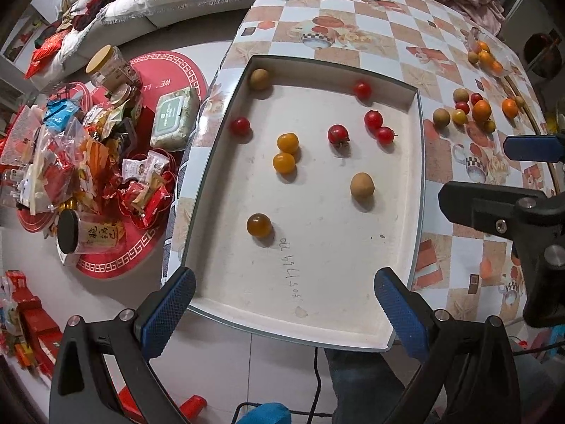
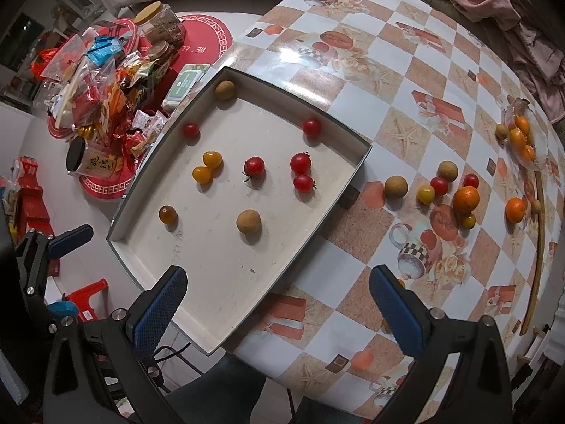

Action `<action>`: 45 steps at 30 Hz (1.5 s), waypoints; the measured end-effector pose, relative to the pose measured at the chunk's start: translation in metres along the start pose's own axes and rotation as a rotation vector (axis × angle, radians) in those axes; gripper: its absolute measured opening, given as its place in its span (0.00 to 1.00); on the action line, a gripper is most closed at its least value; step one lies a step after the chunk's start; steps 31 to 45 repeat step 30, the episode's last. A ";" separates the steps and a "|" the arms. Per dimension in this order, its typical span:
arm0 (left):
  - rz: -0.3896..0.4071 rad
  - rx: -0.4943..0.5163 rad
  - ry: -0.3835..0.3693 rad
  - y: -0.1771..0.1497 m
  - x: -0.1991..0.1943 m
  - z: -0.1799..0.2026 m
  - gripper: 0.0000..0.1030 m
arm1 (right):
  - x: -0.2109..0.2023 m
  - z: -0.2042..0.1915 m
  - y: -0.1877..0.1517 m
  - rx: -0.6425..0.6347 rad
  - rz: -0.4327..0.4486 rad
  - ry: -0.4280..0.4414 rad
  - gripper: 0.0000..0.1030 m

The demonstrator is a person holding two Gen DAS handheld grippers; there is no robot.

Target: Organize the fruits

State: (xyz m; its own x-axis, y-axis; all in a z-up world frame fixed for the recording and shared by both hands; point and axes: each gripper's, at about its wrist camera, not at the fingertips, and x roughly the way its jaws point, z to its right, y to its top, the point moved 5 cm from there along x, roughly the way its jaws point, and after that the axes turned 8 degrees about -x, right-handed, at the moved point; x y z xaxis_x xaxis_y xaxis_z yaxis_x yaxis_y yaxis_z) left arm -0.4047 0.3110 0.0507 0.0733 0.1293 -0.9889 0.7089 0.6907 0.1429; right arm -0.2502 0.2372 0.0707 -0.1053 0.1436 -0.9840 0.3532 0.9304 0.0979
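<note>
Nearest, left hand-held gripper (image 1: 284, 309) and right hand-held gripper (image 2: 277, 302), both spread apart, holding nothing. Beyond, tray (image 2: 233, 325) on desk (image 2: 406, 81) with scattered fruits (image 2: 254, 166). Farther right, loose fruits (image 2: 466, 198) on desk.

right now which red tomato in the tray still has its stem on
The red tomato at the tray's centre, alone beside the yellow pair; a dark stem curls from its underside.

Even indoor light is falling from above, leaving short soft shadows beside the fruits on the white tray (image 1: 406, 212). Glare is shining off the glossy table (image 2: 300, 60). Fisheye distortion is bending straight edges, and dark vignetting is closing in at the corners. Both views are staying mostly sharp.
</note>
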 end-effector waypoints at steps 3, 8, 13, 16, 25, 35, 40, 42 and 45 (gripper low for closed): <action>-0.002 0.006 0.003 -0.001 0.001 0.001 0.99 | 0.001 -0.001 -0.001 0.000 -0.003 0.001 1.00; -0.006 0.014 0.003 -0.001 0.001 0.002 0.99 | 0.002 -0.001 -0.002 0.002 -0.007 0.005 1.00; -0.003 0.014 -0.002 -0.001 0.001 0.003 0.99 | 0.003 -0.001 -0.002 0.004 -0.007 0.006 1.00; -0.007 0.015 -0.002 -0.001 0.002 0.003 0.99 | 0.003 -0.001 -0.001 0.004 -0.008 0.008 1.00; -0.007 0.037 -0.007 -0.003 0.003 0.007 0.99 | 0.007 -0.004 -0.002 -0.011 -0.014 -0.011 1.00; 0.007 0.056 -0.016 -0.002 0.001 0.010 0.99 | 0.011 -0.004 -0.002 -0.004 -0.018 -0.005 1.00; 0.007 0.056 -0.016 -0.002 0.001 0.010 0.99 | 0.011 -0.004 -0.002 -0.004 -0.018 -0.005 1.00; 0.007 0.056 -0.016 -0.002 0.001 0.010 0.99 | 0.011 -0.004 -0.002 -0.004 -0.018 -0.005 1.00; 0.007 0.056 -0.016 -0.002 0.001 0.010 0.99 | 0.011 -0.004 -0.002 -0.004 -0.018 -0.005 1.00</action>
